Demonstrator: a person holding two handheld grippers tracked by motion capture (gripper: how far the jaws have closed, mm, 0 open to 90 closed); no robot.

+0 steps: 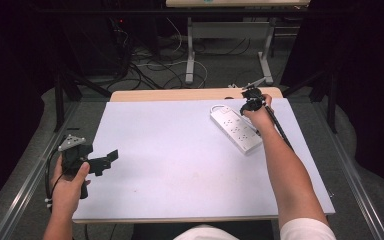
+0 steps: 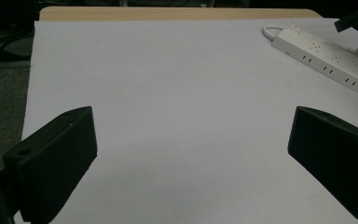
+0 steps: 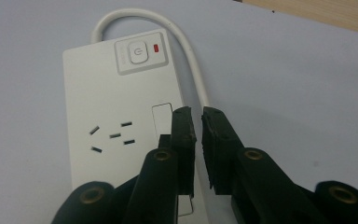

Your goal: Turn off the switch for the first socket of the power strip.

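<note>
White power strip lies on the white table, far right part. Right gripper hangs over the strip's switch end, jaws nearly closed, thin gap, gripping nothing. Strip's cord loops past the power button. Left gripper sits well apart from the strip at the table's left edge, jaws spread wide, empty.

White table top, wood edge strip along the far side. Grey floor beyond it with a tangle of loose cables. Second table's white metal legs stand farther back. Dark surroundings left and right.
</note>
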